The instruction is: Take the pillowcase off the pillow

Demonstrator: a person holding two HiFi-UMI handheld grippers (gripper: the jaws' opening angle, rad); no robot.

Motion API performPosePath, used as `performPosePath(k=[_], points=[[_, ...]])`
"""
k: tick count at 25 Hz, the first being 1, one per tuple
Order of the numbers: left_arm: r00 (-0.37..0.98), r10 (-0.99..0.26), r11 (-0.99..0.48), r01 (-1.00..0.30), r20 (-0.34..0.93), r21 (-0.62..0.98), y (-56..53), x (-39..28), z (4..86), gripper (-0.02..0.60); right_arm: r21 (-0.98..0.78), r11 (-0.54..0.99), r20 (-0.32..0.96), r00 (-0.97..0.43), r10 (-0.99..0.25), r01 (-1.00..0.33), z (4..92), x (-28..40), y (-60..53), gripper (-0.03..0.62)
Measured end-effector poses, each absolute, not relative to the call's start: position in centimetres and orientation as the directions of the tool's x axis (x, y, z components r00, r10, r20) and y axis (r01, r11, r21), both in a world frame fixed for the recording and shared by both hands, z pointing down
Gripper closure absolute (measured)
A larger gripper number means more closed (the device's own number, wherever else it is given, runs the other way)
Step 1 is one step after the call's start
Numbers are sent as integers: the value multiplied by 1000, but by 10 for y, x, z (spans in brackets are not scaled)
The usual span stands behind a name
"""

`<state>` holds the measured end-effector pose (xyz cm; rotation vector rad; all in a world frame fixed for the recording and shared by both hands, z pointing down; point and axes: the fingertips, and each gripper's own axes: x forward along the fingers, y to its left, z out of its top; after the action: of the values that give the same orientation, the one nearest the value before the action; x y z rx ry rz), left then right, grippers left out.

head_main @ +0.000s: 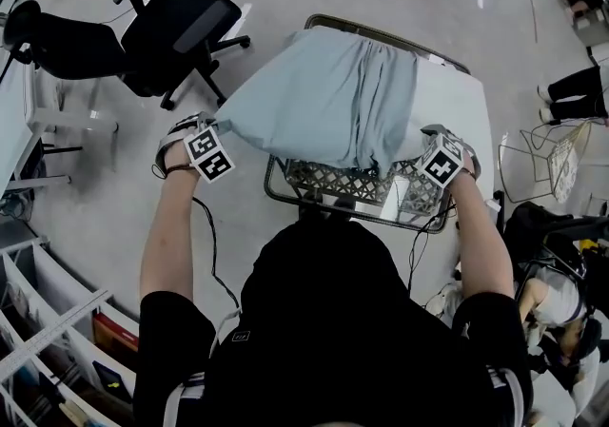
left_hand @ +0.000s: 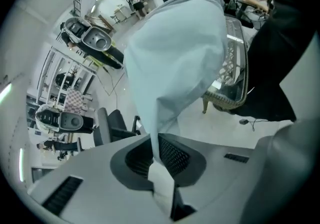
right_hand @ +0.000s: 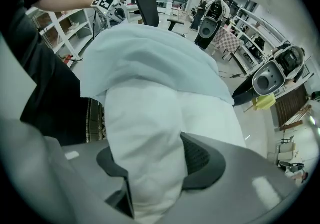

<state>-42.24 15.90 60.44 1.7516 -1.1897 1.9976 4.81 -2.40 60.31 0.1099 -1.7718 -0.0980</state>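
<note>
Standing over 1 table [head_main: 285,195] [left_hand: 235,71] with a lattice metal rim, a person in a black top holds 2 grippers out, 1 to each side. Most of the tabletop is covered, and the person's own shoulders cut off its near edge in the head view.

Across the table lies 1 white pillow [head_main: 447,92] [right_hand: 150,133], about half of it inside 1 pale blue pillowcase [head_main: 314,97] [left_hand: 175,53] [right_hand: 150,58]. The case covers the left and middle part; bare white shows on the right. How far the pillow reaches inside the case cannot be made out.

On the floor to the left stand 2 black office chairs [head_main: 181,35], the second one [head_main: 57,43] cut off at the frame's edge.

The left gripper [head_main: 214,130] [left_hand: 156,153] [right_hand: 106,2] is closed tight on a corner of the pillowcase, with only thin cloth between the jaws. Its own view shows that pinch plainly, the fabric rising from the jaws in a tall fold; the head view shows only the marker cube and the cloth draped beside it.

The right gripper [head_main: 433,145] [right_hand: 150,163] is clamped on the bare end of the pillow, its jaws about halfway apart with the thick white stuffing bulging between them. Only its own view shows this, and it also catches the left gripper's cube far across the pillow, where the head view gives just the cube against the white corner.
</note>
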Motion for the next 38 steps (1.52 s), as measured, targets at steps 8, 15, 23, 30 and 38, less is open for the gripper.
performPosePath(k=[8,15,23,30,38], points=[[62,-423,-755,-575,904,-314,165,-294,608,355,143,989,976,-160,-146,-27,611,51,-21,322],[107,-425,-821,-464,899,-333,144,-255,635,357,164,986,975,-147,-164,-14,616,54,-16,321],[18,-354,-923,-169,935,-346,152,-253,665,567,174,985,976,-129,-173,-2,628,73,-6,324],[-105,-368,-881,-279,924,-383,145,-305,660,572,143,989,975,-170,-147,-34,627,82,2,326],[-210,-376,-808,-404,903,-430,129,-384,632,575,114,991,974,-190,-126,-74,624,112,6,332]])
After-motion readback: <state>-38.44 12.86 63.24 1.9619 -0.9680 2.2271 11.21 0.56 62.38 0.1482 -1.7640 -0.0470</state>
